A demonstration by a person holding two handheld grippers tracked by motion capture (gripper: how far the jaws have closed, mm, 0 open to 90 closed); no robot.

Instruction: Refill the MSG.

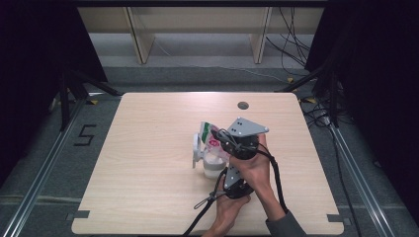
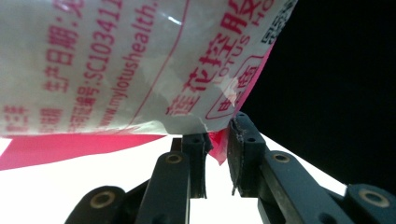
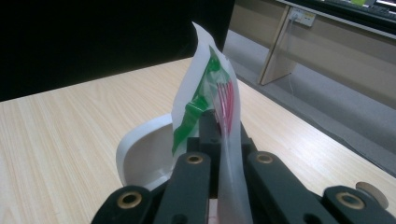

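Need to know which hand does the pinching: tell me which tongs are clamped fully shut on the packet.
The right tongs: fully shut on the seasoning packet's green-and-white edge. The left tongs keep a gap, pinching only its red corner.

On the table (image 1: 148, 197), near its middle, stands a cup (image 1: 211, 167), its handle toward the left. A packet (image 1: 211, 137) hangs over it, pinched from the right by the right gripper (image 1: 228, 141) and from below by the left gripper (image 1: 228, 170) (nearer the person). Behind them, by the far edge, sits a cable hole (image 1: 242, 105).
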